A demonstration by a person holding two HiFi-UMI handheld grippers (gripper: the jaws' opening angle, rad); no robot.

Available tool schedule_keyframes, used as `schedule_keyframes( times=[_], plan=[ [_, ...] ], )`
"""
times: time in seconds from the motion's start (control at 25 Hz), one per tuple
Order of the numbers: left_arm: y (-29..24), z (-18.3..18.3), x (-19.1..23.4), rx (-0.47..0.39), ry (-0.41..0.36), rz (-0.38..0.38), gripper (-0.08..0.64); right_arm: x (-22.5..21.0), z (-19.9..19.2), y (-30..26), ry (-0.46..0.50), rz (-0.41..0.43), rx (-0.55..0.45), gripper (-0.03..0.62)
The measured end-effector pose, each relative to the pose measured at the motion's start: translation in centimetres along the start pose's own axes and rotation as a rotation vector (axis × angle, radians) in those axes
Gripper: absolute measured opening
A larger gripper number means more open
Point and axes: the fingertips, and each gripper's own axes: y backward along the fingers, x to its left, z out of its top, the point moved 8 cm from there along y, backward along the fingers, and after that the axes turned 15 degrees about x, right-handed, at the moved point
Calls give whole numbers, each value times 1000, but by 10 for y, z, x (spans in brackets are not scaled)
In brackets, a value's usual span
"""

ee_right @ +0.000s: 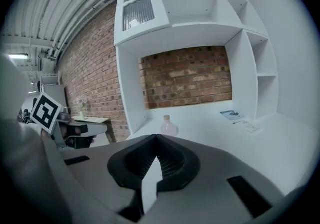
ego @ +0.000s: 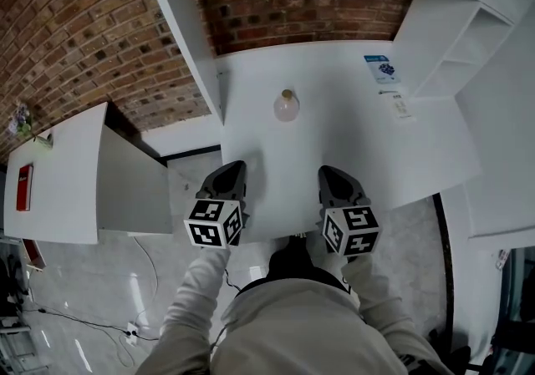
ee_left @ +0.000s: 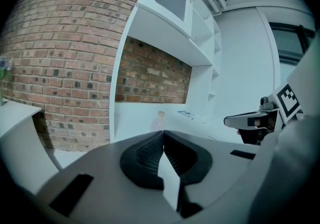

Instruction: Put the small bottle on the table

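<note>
A small round clear bottle [ego: 287, 104] with a tan cap stands upright on the white table [ego: 351, 148], in front of the brick back wall. It also shows far off in the right gripper view as the bottle [ee_right: 168, 126], and its top peeks over the jaws in the left gripper view as the bottle [ee_left: 160, 118]. My left gripper [ego: 233, 171] is at the table's near edge, well short of the bottle, jaws shut with nothing between them. My right gripper [ego: 329, 173] is beside it, also shut and empty.
A leaflet [ego: 381, 68] and a paper slip [ego: 399, 104] lie at the table's right back. White shelving [ego: 468, 39] rises on the right, a white side panel [ego: 188, 31] on the left. A lower white desk [ego: 58, 173] stands to the left.
</note>
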Motion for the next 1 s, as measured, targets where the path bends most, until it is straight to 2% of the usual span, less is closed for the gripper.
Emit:
schedule_keyframes(
  times=[0.56,1.0],
  plan=[
    [37,-21,6,-14,-12,39,21,22,-8,13,19,51,-2,28],
    [42,-36,4,-9,61,45,21,26,-15,18,28,49,9,28]
  ],
)
